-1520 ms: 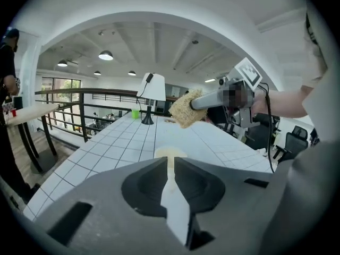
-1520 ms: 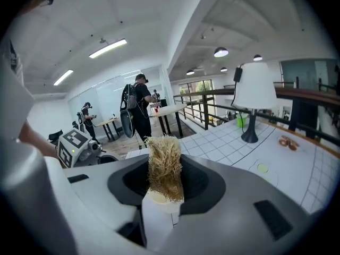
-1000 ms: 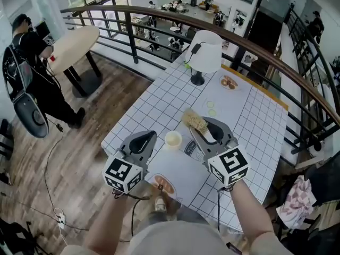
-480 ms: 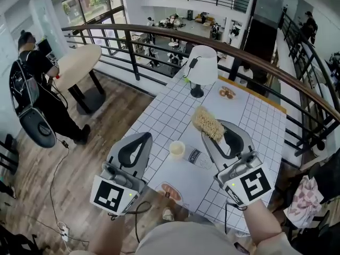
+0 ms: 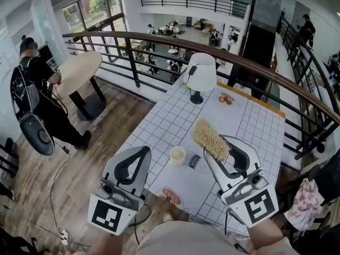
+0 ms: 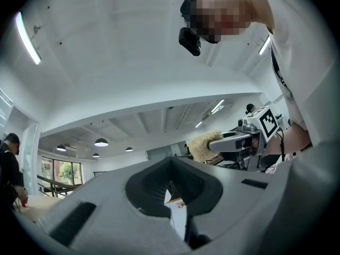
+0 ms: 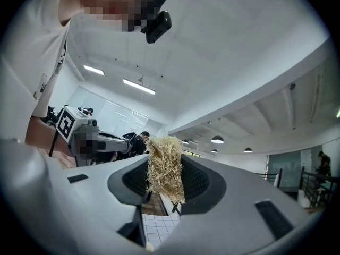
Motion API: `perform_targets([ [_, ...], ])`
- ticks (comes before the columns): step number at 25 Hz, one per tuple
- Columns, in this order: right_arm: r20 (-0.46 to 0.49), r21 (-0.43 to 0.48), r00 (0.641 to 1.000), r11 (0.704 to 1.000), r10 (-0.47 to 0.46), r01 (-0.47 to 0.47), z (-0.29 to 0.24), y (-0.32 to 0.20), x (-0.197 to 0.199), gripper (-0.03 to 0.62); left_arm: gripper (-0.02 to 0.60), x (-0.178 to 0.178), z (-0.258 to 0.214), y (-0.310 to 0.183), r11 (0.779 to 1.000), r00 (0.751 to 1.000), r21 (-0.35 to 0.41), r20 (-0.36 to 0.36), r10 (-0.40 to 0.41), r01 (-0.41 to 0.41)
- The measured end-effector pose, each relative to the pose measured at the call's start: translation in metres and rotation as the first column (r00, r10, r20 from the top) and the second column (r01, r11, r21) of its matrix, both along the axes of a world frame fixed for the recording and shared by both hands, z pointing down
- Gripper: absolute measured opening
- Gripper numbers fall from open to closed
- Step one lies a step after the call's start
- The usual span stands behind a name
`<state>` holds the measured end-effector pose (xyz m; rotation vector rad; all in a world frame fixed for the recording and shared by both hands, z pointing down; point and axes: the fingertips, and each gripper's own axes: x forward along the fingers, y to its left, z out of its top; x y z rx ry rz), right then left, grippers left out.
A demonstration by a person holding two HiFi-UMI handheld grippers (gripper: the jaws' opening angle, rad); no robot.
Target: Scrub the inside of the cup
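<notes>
A small cream cup (image 5: 177, 154) stands upright on the white tiled table (image 5: 249, 121), and what is inside it cannot be made out. My right gripper (image 5: 217, 145) is held up in the air to the right of the cup, shut on a straw-coloured fibre scrubber (image 5: 206, 132). In the right gripper view the scrubber (image 7: 164, 166) sits pinched between the jaws of that gripper (image 7: 164, 158), pointing at the ceiling. My left gripper (image 5: 139, 154) hovers left of the cup, jaws closed together with nothing in them. The left gripper view shows its tips (image 6: 171, 161) meeting.
A white lamp (image 5: 201, 73) and a plate of pastries (image 5: 226, 98) stand at the table's far end. A printed packet (image 5: 194, 161) lies beside the cup, and a plate of food (image 5: 169, 194) sits near the front edge. A railing (image 5: 159, 39) runs behind. A person (image 5: 32, 89) stands far left.
Both grippers have drawn back toward me and tilted upward. The scrubber has moved right and away from the cup, still gripped. The cup has stayed in place.
</notes>
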<state>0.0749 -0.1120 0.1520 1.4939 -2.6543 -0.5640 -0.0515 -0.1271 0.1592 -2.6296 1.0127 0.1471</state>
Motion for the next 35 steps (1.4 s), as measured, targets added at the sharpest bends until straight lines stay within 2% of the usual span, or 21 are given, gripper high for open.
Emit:
perform_targets([
  [3, -0.061, 0.019, 0.997, 0.999, 0.043, -0.041, 0.011, 0.003, 0.002, 0.137, 0.012, 0.006, 0.014, 0.006, 0.999, 1.000, -0.031, 0.005, 0.016, -0.015],
  [7, -0.091, 0.012, 0.994, 0.998, 0.064, -0.064, 0.029, 0.007, 0.000, 0.137, 0.013, 0.012, 0.046, 0.009, 0.993, 0.999, -0.119, 0.037, 0.029, -0.024],
  [15, -0.048, -0.130, 0.997, 0.990, 0.056, -0.062, 0.071, 0.006, -0.004, 0.137, 0.014, 0.012, 0.085, 0.010, 0.977, 0.997, -0.212, 0.079, 0.020, -0.003],
  [18, -0.054, -0.160, 0.997, 0.985, 0.055, -0.063, 0.078, 0.004, -0.005, 0.137, 0.014, 0.014, 0.087, 0.008, 0.977, 0.994, -0.214, 0.102, 0.027, -0.004],
  [21, -0.049, -0.173, 0.997, 0.983, 0.059, -0.067, 0.082, 0.001, -0.006, 0.137, 0.014, 0.015, 0.088, 0.008, 0.971, 0.996, -0.240, 0.078, 0.041, -0.021],
  [35, -0.048, -0.170, 0.998, 0.984, 0.046, -0.054, 0.083, -0.011, -0.007, 0.137, 0.014, 0.015, 0.101, 0.003, 0.966, 0.994, -0.258, 0.106, 0.034, -0.006],
])
